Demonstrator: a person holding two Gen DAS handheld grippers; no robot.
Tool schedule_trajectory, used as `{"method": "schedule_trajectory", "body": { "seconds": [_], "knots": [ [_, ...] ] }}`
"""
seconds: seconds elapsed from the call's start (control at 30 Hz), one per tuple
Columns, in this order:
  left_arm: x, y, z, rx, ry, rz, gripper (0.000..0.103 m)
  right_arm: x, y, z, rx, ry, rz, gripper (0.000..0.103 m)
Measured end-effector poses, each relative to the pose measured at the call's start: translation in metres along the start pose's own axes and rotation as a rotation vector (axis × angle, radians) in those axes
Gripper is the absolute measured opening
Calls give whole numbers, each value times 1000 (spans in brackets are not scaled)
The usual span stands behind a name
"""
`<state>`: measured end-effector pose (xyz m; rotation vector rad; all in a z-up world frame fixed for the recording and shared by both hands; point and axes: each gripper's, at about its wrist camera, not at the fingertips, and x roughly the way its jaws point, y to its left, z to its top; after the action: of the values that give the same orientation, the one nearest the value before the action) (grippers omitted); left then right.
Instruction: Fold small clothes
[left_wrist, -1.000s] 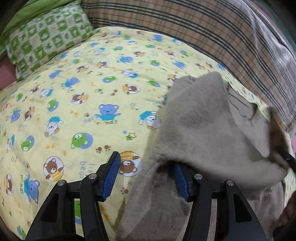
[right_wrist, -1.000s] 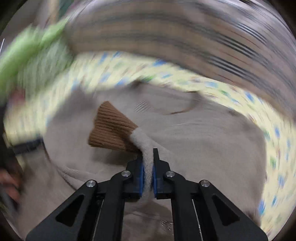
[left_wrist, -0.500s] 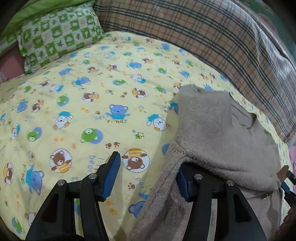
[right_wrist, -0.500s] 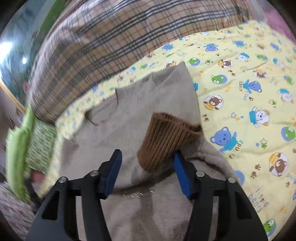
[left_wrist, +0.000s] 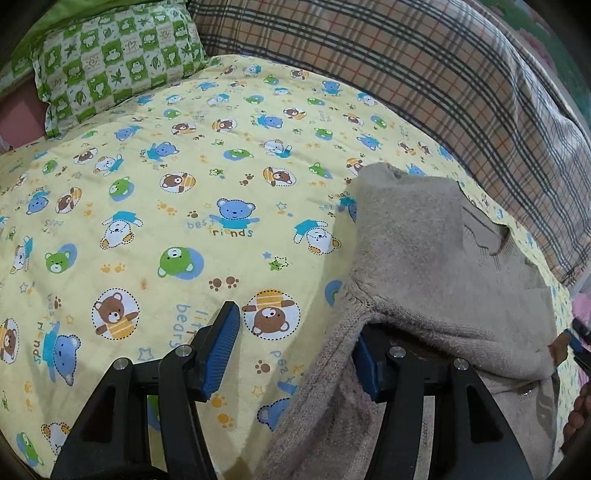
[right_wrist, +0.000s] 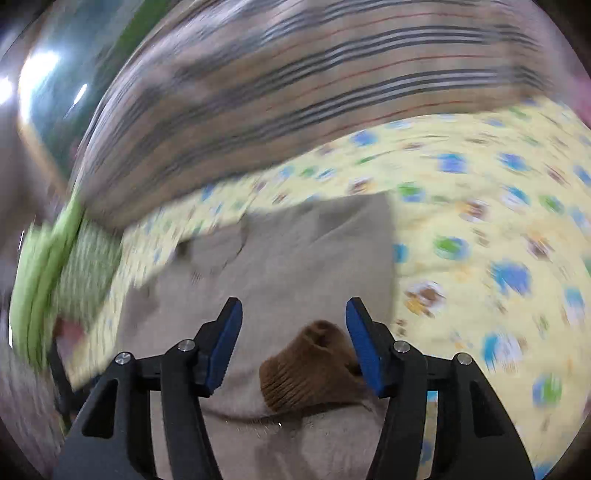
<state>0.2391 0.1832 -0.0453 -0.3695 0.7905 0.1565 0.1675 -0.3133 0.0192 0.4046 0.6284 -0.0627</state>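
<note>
A beige fuzzy sweater (left_wrist: 417, 258) lies on the yellow bear-print sheet (left_wrist: 184, 184), one sleeve folded across its body. My left gripper (left_wrist: 295, 321) is open; the sweater's left edge drapes over its right finger and hides that tip, and only sheet shows between the jaws. In the blurred right wrist view my right gripper (right_wrist: 293, 314) is open over the sweater (right_wrist: 295, 251). The sleeve's brown ribbed cuff (right_wrist: 310, 365) lies loose between the fingers, close to the right pad. The left wrist view catches that cuff (left_wrist: 557, 347) and the right gripper's tip at its far right edge.
A green checked pillow (left_wrist: 118, 62) lies at the far left of the bed. A plaid blanket (left_wrist: 443, 92) is bunched along the far side behind the sweater. Part of a person's hand (left_wrist: 580, 417) shows at the right edge.
The right gripper, shut on the sleeve by its cuff a second ago, has opened and dropped it on the sweater's body, then drawn back. The left gripper has barely moved.
</note>
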Motion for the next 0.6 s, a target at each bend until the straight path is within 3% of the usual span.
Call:
{"method": "schedule_trajectory", "body": {
  "seconds": [0.13,0.3,0.4,0.5,0.6],
  "knots": [
    [1,-1,-1,-1,4,-5,59,22,9,-5,-158,193,70,60],
    [1,-3,-1,7,6,3,60,-18,24,-37,-350,274,242,60],
    [2,-4,-2,15,8,8,61,-26,20,-64,-398,386,219,60],
    [2,-4,-2,14,7,7,62,-39,8,-64,-342,325,191,60],
    [2,-4,-2,14,8,7,62,-57,-9,-45,-204,143,183,60]
  ]
}}
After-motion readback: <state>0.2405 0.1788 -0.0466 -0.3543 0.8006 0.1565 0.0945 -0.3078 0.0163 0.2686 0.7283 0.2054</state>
